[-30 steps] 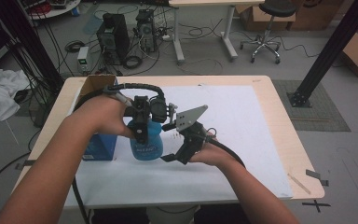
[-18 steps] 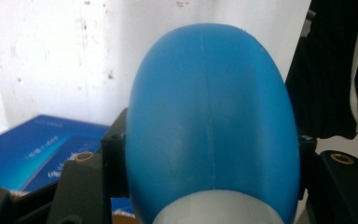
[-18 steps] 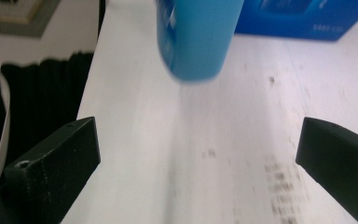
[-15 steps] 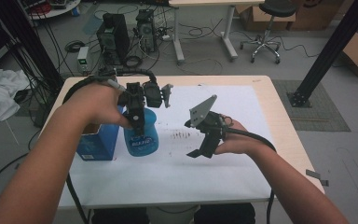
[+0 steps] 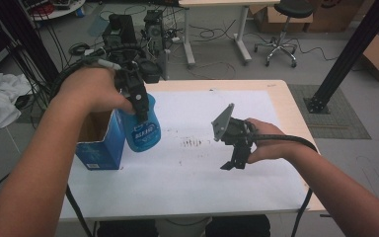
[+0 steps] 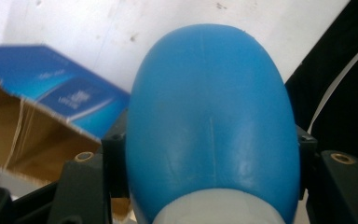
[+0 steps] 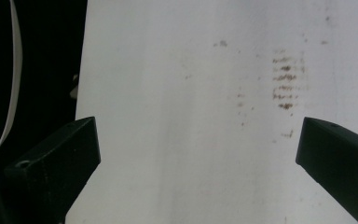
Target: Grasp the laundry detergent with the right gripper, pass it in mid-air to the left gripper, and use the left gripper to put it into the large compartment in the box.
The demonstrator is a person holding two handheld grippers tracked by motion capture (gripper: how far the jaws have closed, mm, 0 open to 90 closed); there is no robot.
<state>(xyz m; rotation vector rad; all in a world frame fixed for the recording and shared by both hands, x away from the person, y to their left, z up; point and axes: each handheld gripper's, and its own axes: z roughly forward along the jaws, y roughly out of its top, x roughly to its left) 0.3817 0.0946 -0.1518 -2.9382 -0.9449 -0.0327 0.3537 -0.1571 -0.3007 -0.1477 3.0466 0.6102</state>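
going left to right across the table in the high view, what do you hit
blue box → blue bottle held in the left gripper → brown smudges on the white sheet → right gripper

Bottle [image 5: 142, 129] just right of box [image 5: 98, 143], possibly touching, on sheet [image 5: 197, 173]

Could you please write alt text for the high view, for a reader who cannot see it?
The left gripper holds a blue bottle in the air beside an open blue box on a white-covered table. The right gripper is open with nothing in it, over the sheet.
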